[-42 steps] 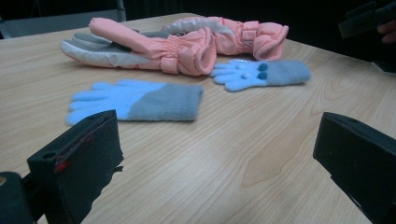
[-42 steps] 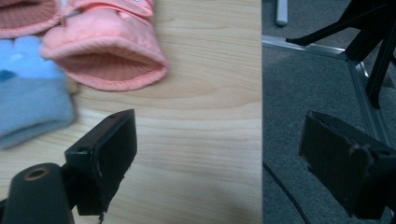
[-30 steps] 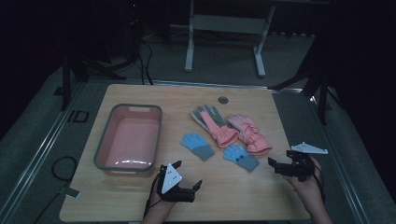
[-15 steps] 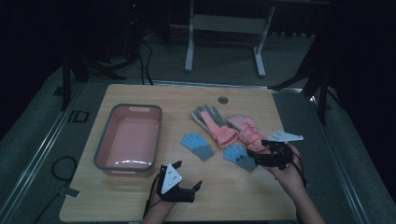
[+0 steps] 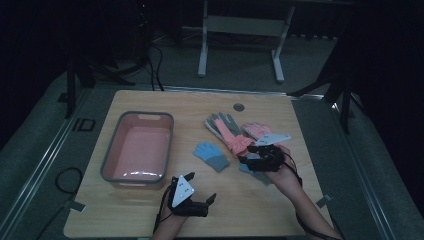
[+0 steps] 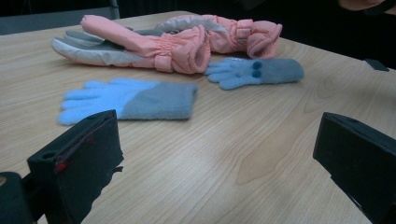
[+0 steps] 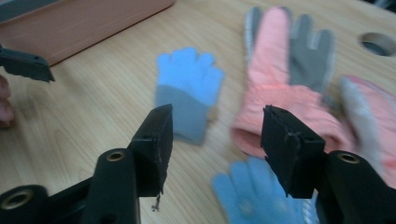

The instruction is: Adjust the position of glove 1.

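Two blue-and-grey knit gloves lie mid-table: one (image 5: pixel 211 155) (image 7: pixel 189 88) (image 6: pixel 128 100) lies apart to the left, the other (image 5: pixel 259 175) (image 7: pixel 257 196) (image 6: pixel 257 72) directly under my right gripper (image 5: pixel 247 161) (image 7: pixel 215 126). That gripper hovers just over it. Its jaws have just been closing and stand partly open with nothing pressed between them. Behind lie two pink-and-grey ski gloves (image 5: pixel 231 132) (image 7: pixel 280 79) (image 6: pixel 163 46). My left gripper (image 5: pixel 202 187) (image 6: pixel 219 135) rests near the front edge, jaws wide open and empty, pointing at the gloves.
A pink basin (image 5: pixel 111 155) (image 7: pixel 84 23) stands at the table's left. A round cable hole (image 5: pixel 238 107) (image 7: pixel 378 43) sits near the far edge. Bare wood lies between the basin and the gloves and along the front edge.
My right gripper has moved left from the table's right edge to over the gloves, and its jaws have narrowed. The left gripper has stayed put.
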`<state>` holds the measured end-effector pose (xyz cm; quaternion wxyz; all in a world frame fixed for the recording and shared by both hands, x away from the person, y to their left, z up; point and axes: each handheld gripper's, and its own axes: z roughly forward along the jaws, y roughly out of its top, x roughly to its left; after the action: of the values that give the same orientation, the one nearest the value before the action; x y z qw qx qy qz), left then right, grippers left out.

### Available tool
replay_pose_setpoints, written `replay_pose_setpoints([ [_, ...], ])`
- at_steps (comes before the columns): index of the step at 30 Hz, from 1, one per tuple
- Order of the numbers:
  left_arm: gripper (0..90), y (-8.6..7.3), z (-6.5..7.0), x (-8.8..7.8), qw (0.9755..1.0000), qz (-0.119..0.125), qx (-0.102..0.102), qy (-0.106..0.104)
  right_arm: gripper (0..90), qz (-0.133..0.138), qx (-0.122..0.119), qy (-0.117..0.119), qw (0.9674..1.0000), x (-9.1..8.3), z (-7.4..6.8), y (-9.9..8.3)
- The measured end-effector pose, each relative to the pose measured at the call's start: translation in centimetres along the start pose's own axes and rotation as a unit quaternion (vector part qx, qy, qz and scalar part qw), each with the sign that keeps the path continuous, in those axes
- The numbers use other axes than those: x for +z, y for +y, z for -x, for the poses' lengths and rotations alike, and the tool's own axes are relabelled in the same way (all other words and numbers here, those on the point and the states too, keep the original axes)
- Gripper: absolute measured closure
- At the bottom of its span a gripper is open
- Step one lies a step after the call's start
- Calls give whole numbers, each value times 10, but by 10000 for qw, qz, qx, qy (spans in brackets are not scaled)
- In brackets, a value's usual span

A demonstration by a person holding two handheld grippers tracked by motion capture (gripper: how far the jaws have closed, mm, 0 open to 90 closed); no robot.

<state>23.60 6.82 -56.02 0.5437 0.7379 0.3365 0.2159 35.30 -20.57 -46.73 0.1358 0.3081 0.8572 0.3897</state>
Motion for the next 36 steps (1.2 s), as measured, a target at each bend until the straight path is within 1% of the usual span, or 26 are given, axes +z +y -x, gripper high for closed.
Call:
replay_pose_setpoints([
  [1, 12, 0, 0, 0, 10000, 3, -2, -2, 460, -3, -58, -8, 10000, 4, -1, 2],
  [3, 12, 0, 0, 0, 10000, -1, 7, -9, 462, -56, -101, 117, 9999, 15, -3, 8],
  [5, 12, 0, 0, 0, 10000, 6, -1, -24, 490, -82, -167, 145, 9997, 23, -5, 12],
  [6, 12, 0, 0, 0, 10000, 5, -7, -30, 508, -102, -228, 171, 9995, 28, -6, 14],
  [7, 12, 0, 0, 0, 10000, 5, -7, -30, 535, -129, -322, 134, 9993, 32, -7, 17],
  [8, 12, 0, 0, 0, 10000, 11, -13, -41, 538, -194, -373, 156, 9990, 38, -9, 20],
  [10, 12, 0, 0, 0, 10000, 9, -9, -45, 545, -203, -450, 212, 9986, 47, -11, 24],
  [11, 11, 0, 0, 0, 10000, 9, -9, -45, 548, -227, -463, 254, 9983, 52, -11, 27],
  [12, 11, 0, 0, 0, 10000, 1, -6, -51, 548, -227, -463, 254, 9983, 52, -11, 27],
  [13, 12, 0, 0, -1, 10000, 5, -7, -56, 550, -250, -503, 360, 9978, 62, -13, 32],
  [15, 12, 0, -1, -1, 10000, 13, -12, -60, 550, -267, -507, 388, 9976, 66, -13, 33],
  [16, 12, 0, -1, -1, 10000, 18, -23, -72, 564, -352, -466, 507, 9970, 76, -12, 37],
  [18, 12, 0, -1, -1, 10000, 12, -22, -80, 564, -378, -502, 589, 9963, 83, -12, 40],
  [19, 12, 0, -1, -1, 10000, 12, -22, -80, 573, -428, -515, 560, 9962, 88, -12, 41],
  [23, 12, 0, 0, -1, 10000, 39, 6, -82, 603, -582, -493, 673, 9948, 103, -11, 42],
  [24, 12, 0, 0, -1, 10000, 38, 8, -78, 606, -616, -519, 683, 9944, 107, -11, 42],
  [27, 12, 0, 0, -1, 10000, 24, -5, -78, 618, -806, -555, 598, 9934, 119, -13, 37],
  [28, 12, 0, 0, -1, 10000, 30, -13, -81, 618, -869, -580, 532, 9931, 122, -13, 35],
  [29, 12, 0, 0, -1, 10000, 34, -12, -79, 617, -999, -607, 438, 9922, 126, -14, 32],
  [30, 12, 0, 0, -1, 10000, 34, -12, -79, 617, -999, -607, 438, 9922, 126, -14, 32],
  [31, 12, 0, 0, -1, 10000, 34, -12, -79, 617, -1086, -620, 402, 9913, 129, -14, 30],
  [32, 11, 0, 0, -1, 10000, 30, -5, -74, 637, -1163, -622, 363, 9906, 136, -14, 23],
  [33, 11, 0, 0, -1, 10000, 27, -3, -74, 637, -1163, -622, 363, 9906, 136, -14, 23],
  [34, 12, 0, 0, -1, 10000, 24, -4, -72, 695, -1130, -600, 344, 9912, 136, -14, 22],
  [35, 12, 0, 0, -1, 10000, 24, -4, -72, 756, -1101, -642, 337, 9913, 136, -15, 22],
  [36, 12, 0, 0, -1, 10000, 23, -5, -70, 756, -1101, -642, 337, 9913, 136, -15, 22],
])
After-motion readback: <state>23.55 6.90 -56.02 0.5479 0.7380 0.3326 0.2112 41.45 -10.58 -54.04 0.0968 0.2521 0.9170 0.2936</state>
